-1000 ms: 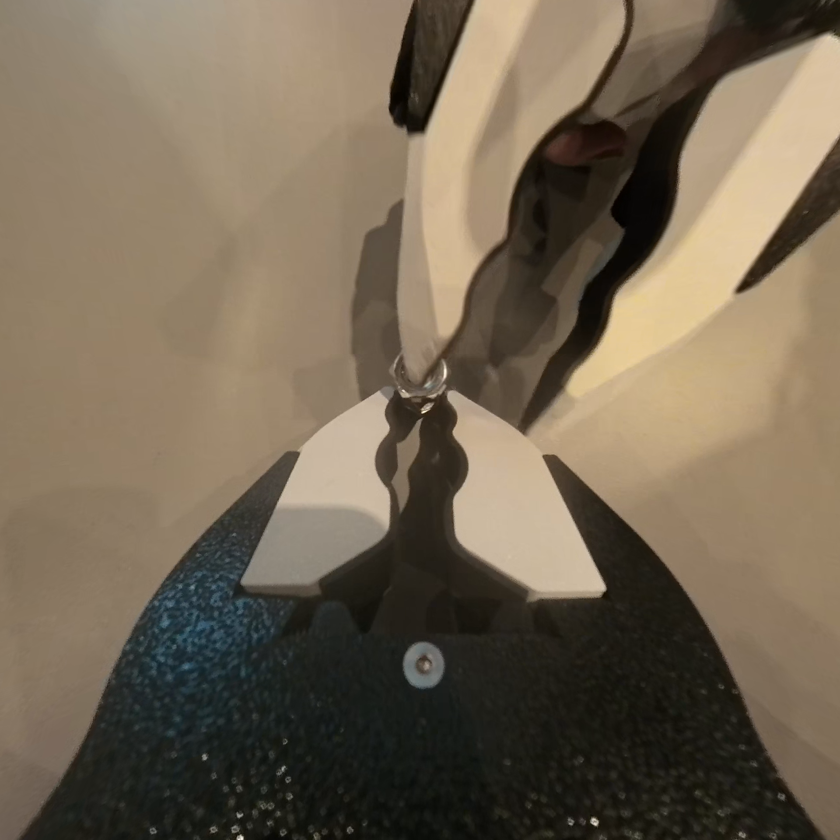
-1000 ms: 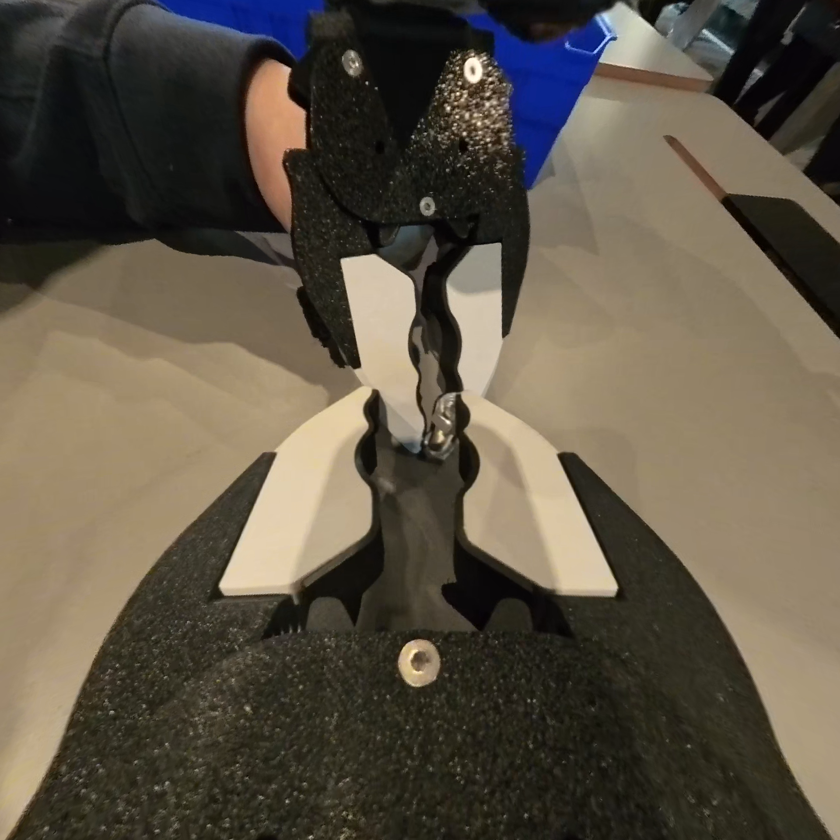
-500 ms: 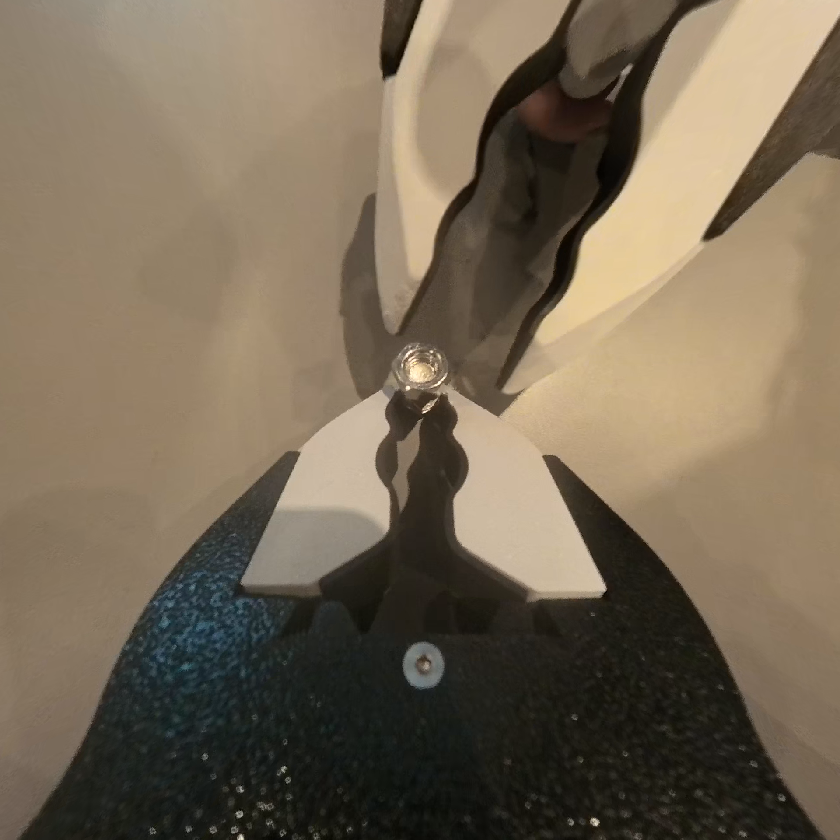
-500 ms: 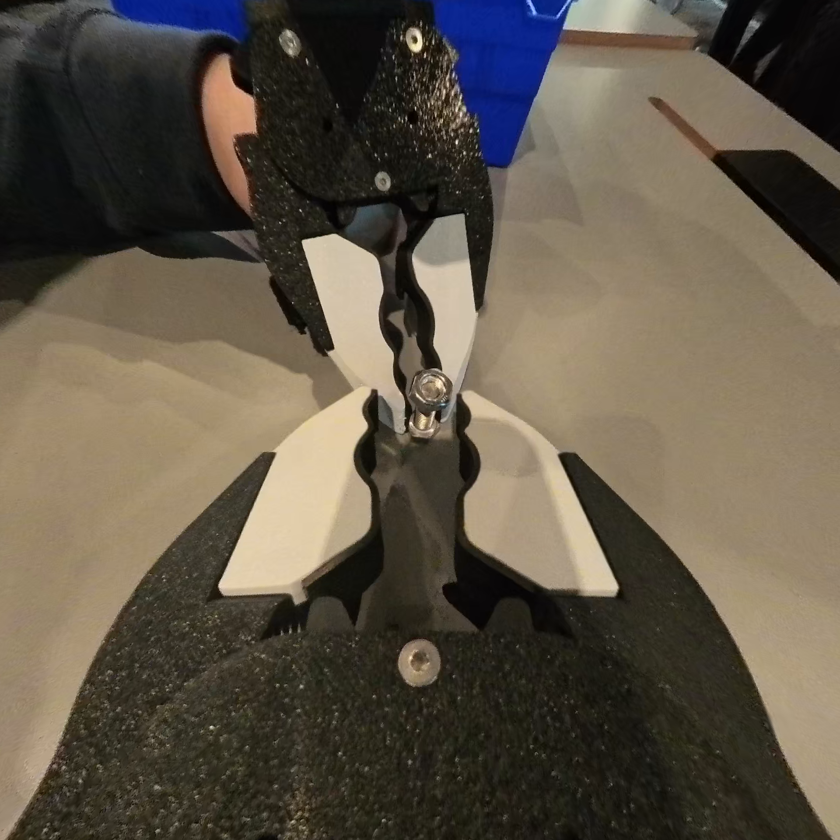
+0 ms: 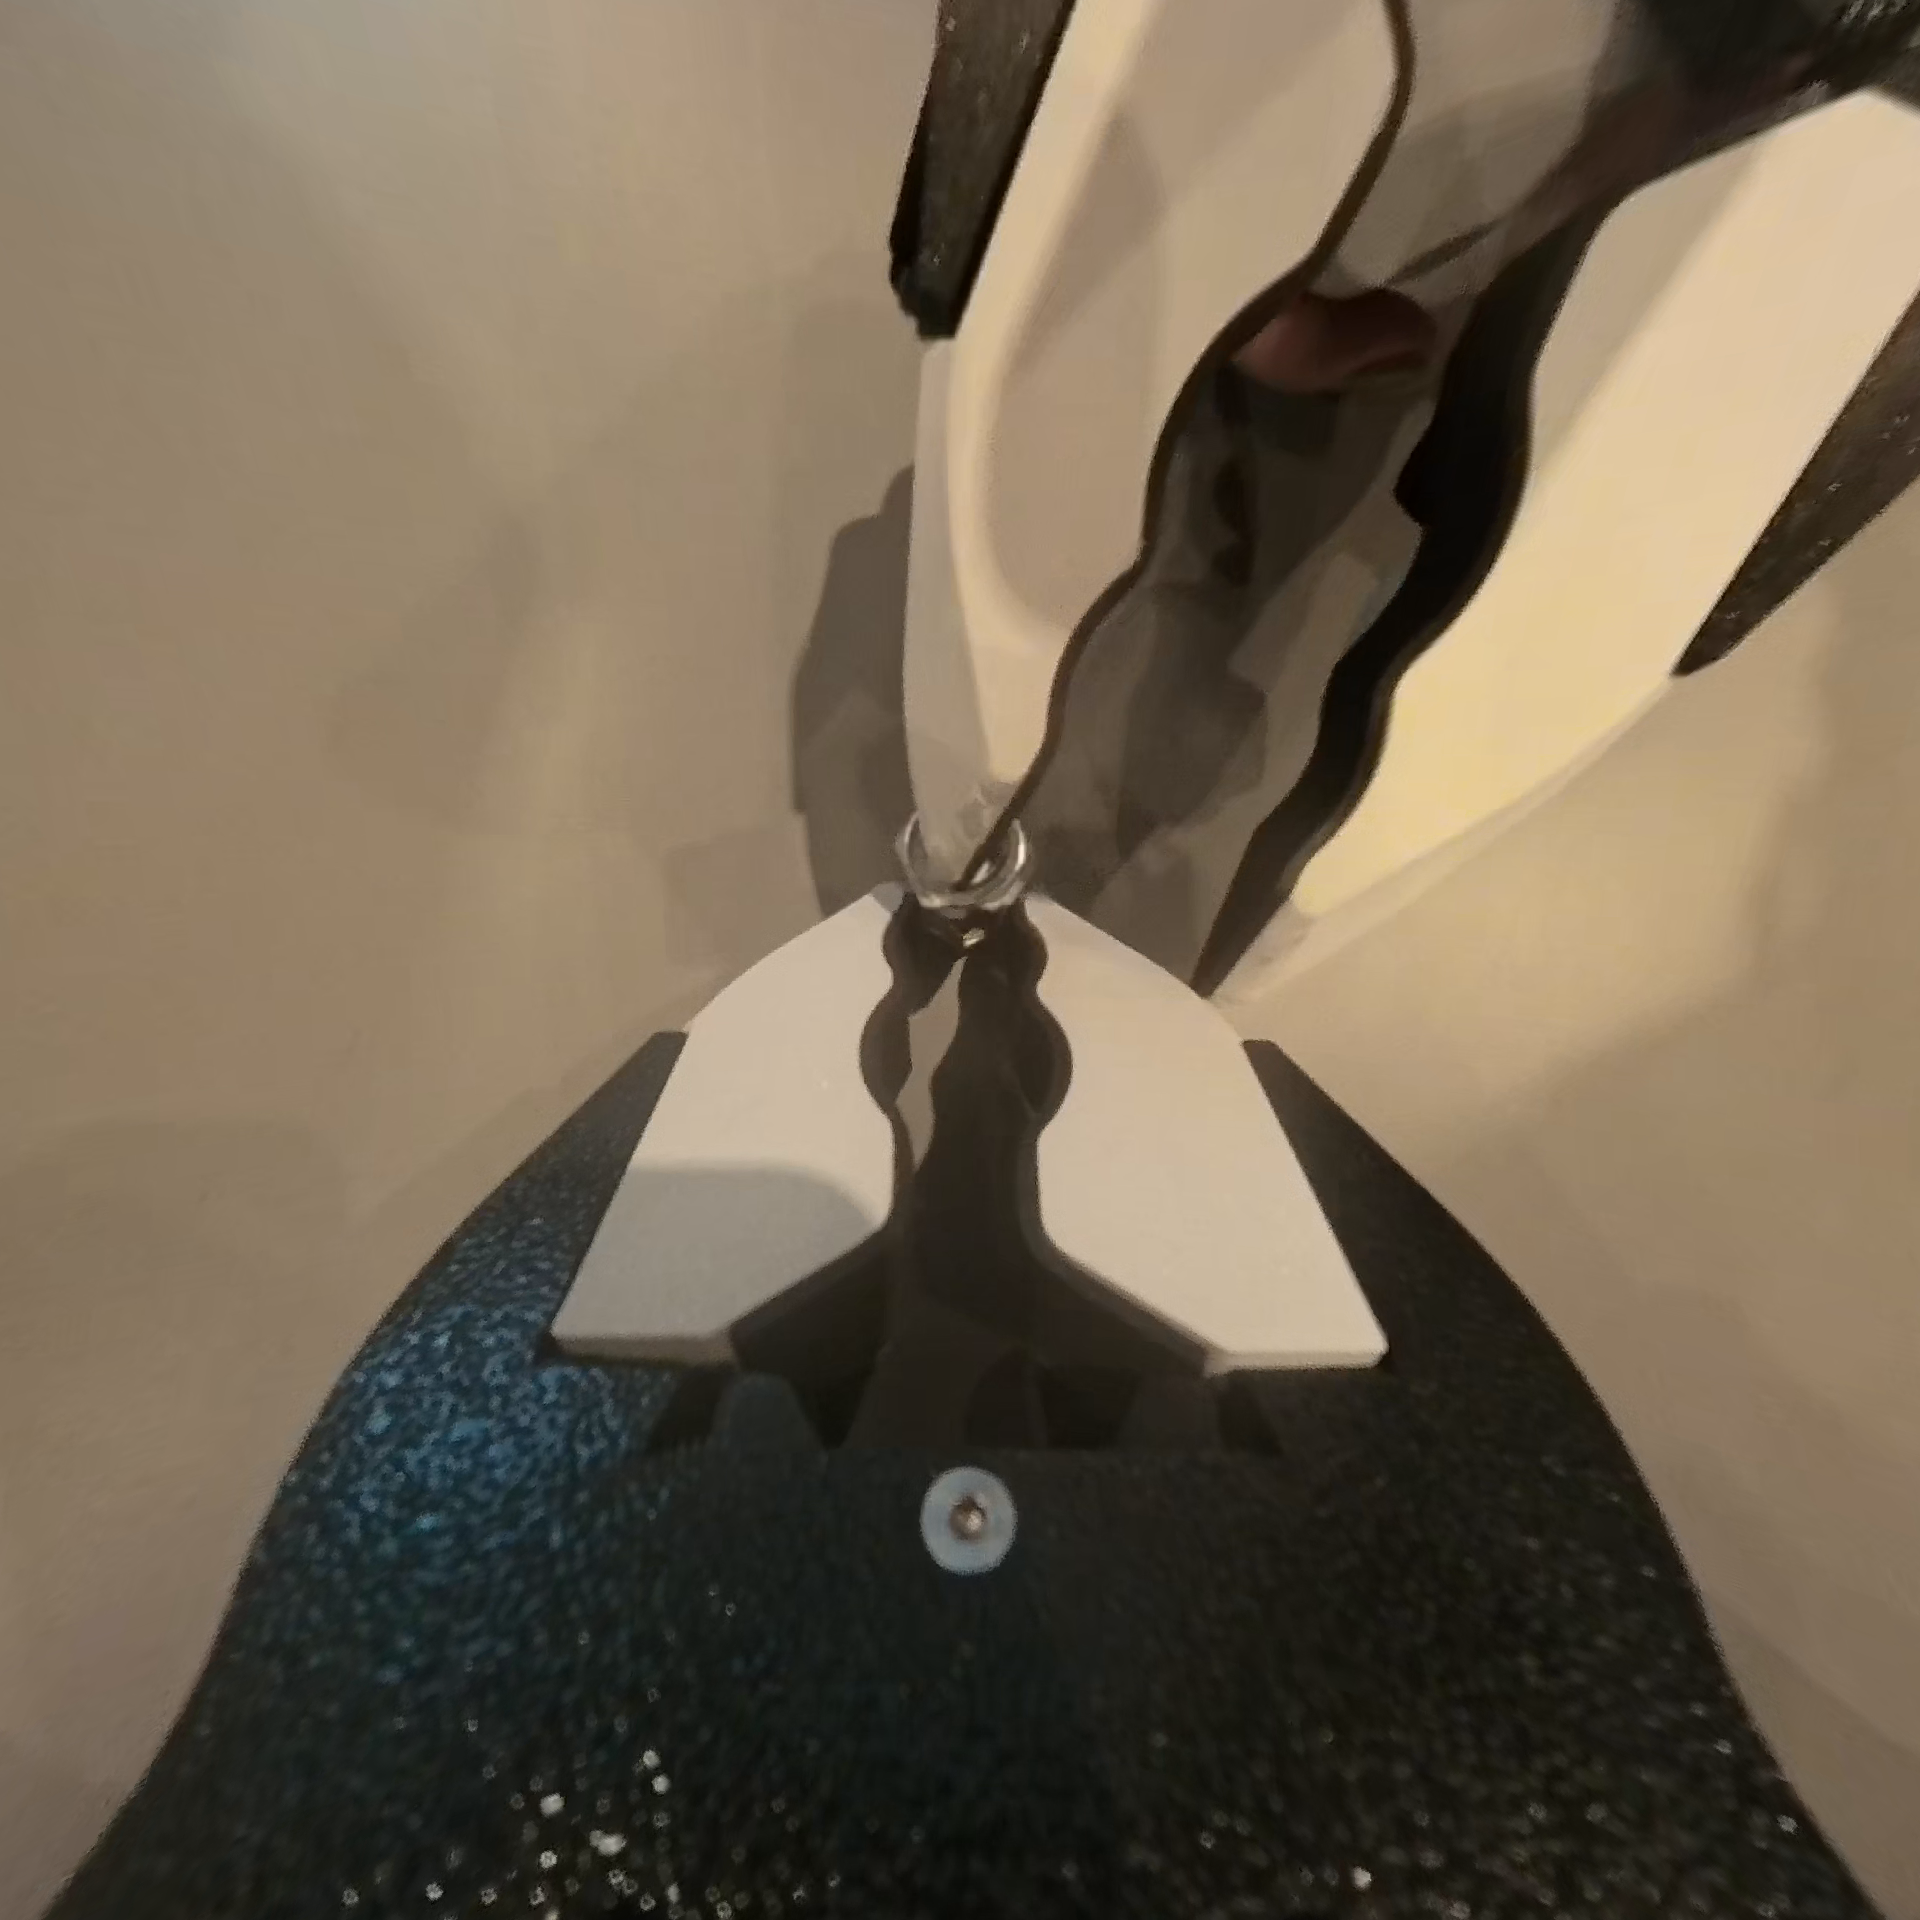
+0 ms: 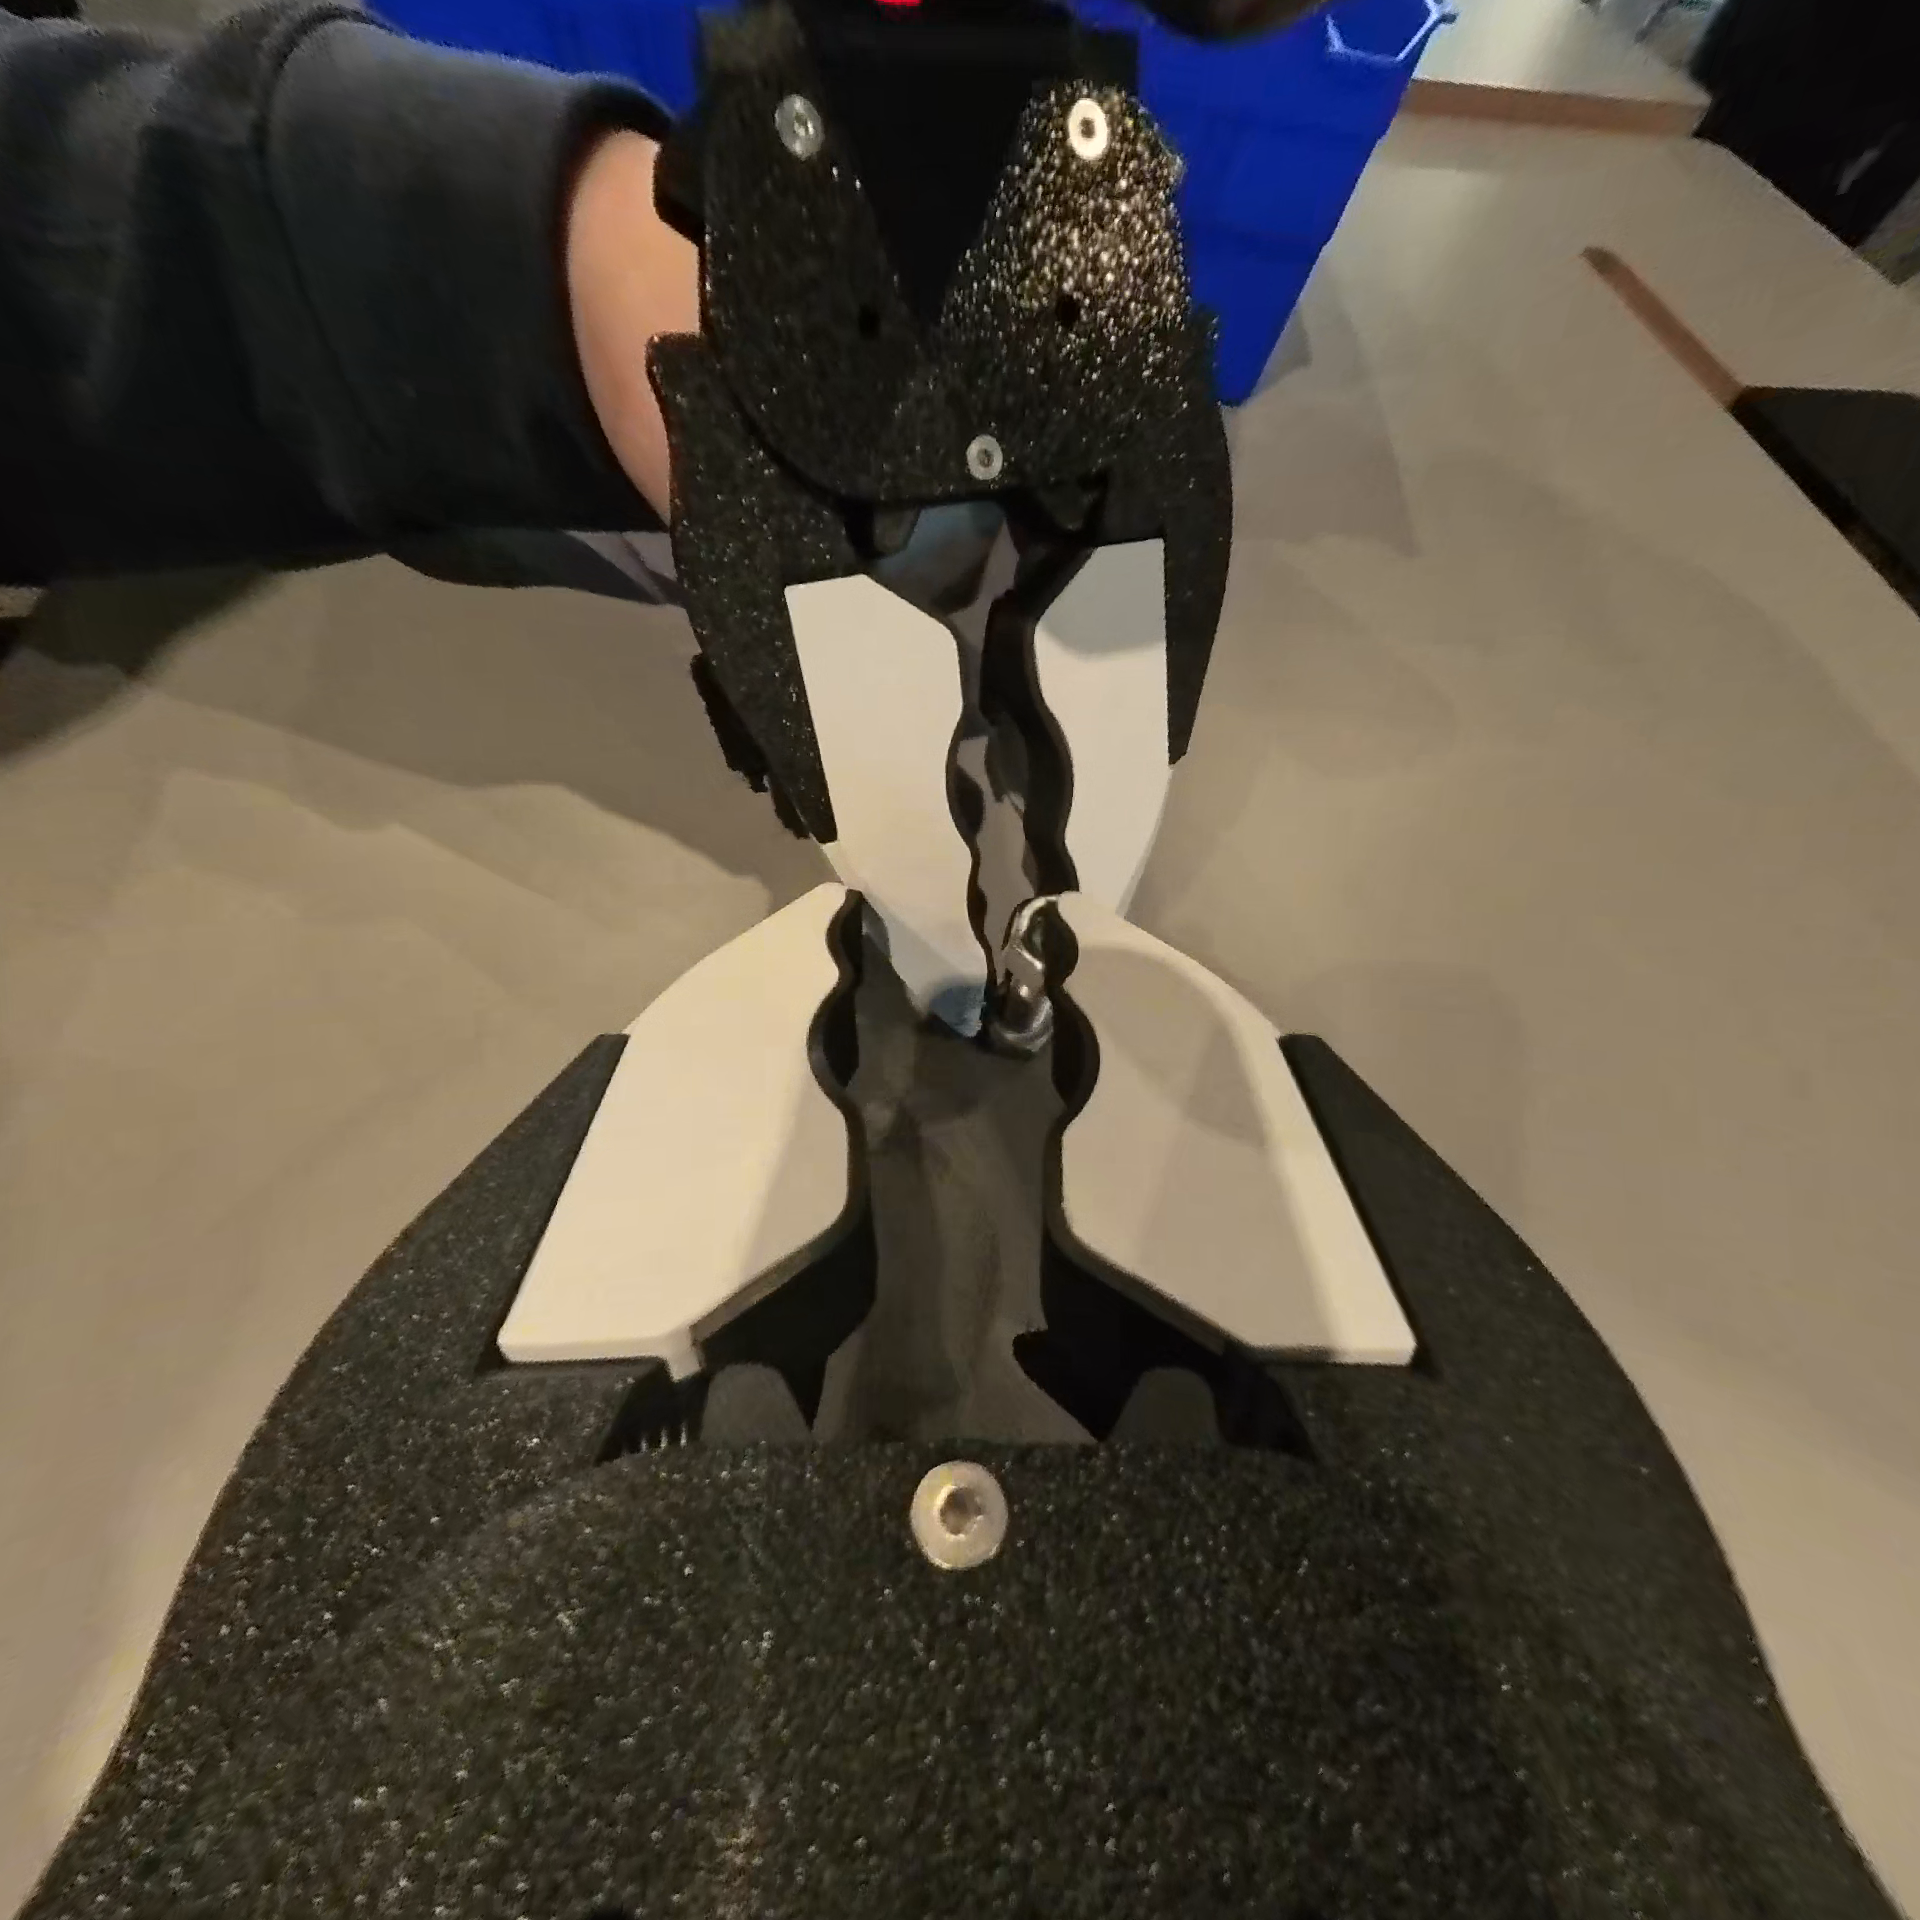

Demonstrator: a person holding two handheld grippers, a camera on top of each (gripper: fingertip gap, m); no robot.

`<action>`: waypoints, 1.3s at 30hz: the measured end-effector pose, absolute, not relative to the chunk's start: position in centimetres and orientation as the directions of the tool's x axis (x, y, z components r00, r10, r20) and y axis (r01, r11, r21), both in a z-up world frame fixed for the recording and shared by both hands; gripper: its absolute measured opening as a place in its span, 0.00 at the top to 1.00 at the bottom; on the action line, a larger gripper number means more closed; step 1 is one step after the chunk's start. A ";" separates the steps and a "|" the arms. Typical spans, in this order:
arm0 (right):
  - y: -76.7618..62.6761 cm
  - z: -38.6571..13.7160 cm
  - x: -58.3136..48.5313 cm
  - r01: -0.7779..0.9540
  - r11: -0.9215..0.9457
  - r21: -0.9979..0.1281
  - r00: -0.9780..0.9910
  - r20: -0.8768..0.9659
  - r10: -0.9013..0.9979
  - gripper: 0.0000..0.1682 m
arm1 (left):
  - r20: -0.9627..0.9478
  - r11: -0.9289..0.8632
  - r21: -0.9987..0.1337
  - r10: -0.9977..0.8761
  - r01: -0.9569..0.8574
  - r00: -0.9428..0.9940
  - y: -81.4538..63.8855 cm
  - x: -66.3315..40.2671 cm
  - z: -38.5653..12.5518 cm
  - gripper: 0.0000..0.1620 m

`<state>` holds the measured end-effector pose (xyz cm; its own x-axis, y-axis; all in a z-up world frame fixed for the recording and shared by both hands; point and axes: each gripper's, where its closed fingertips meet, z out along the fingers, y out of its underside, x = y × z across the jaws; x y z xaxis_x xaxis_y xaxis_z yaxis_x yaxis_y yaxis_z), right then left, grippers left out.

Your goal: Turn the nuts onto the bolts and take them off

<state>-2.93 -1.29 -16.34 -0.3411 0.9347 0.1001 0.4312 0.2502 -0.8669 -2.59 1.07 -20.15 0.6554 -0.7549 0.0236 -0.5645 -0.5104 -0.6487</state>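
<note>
My left gripper (image 5: 961,920) is shut on a small silver bolt, whose end carries a silver nut (image 5: 961,862) just past the fingertips. My right gripper (image 5: 1101,894) comes in from the top of the left wrist view with its jaws apart. The tip of one of its white fingers (image 5: 966,665) rests on the nut. In the right wrist view my right gripper (image 6: 956,925) is open around the tips of the left gripper (image 6: 987,997). The bolt and nut (image 6: 1023,971) sit close to its right finger. Most of the bolt is hidden.
A beige table (image 6: 1507,831) lies under both grippers. A person's hand and dark sleeve (image 6: 260,312) hold the left gripper. A blue bin (image 6: 1278,187) stands at the back. A dark slot (image 6: 1839,457) is in the table at the right. Tip to tip, the grippers are about 4 cm apart.
Half a second ago the right gripper was drawn back and the nut showed in full. Now it has moved in again and one finger covers part of the nut. The left gripper kept its hold.
</note>
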 end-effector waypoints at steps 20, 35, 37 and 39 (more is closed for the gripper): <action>-0.1 -16.1 -2.1 0.430 0.180 -0.885 -0.312 0.041 0.949 0.79 | 0.020 -0.507 -0.648 -0.757 -0.568 0.653 1.1 -2.6 -20.1 0.90; 0.1 -16.8 -2.5 0.457 0.212 -0.864 -0.325 0.059 0.944 0.84 | 0.021 -0.501 -0.647 -0.766 -0.575 0.643 1.0 -2.4 -20.1 0.91; 0.3 -16.8 -2.7 0.459 0.222 -0.860 -0.323 0.071 0.944 0.87 | 0.022 -0.501 -0.647 -0.766 -0.574 0.643 1.0 -2.4 -20.1 0.90; 0.5 -16.8 -2.7 0.465 0.235 -0.853 -0.332 0.078 0.940 0.89 | 0.022 -0.500 -0.647 -0.767 -0.576 0.641 0.9 -2.4 -20.1 0.90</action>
<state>-2.65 0.50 -16.75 -0.3319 0.9401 0.0780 0.4653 0.2351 -0.8534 -2.39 0.94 -20.14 0.6410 -0.7672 0.0218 -0.5761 -0.4997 -0.6468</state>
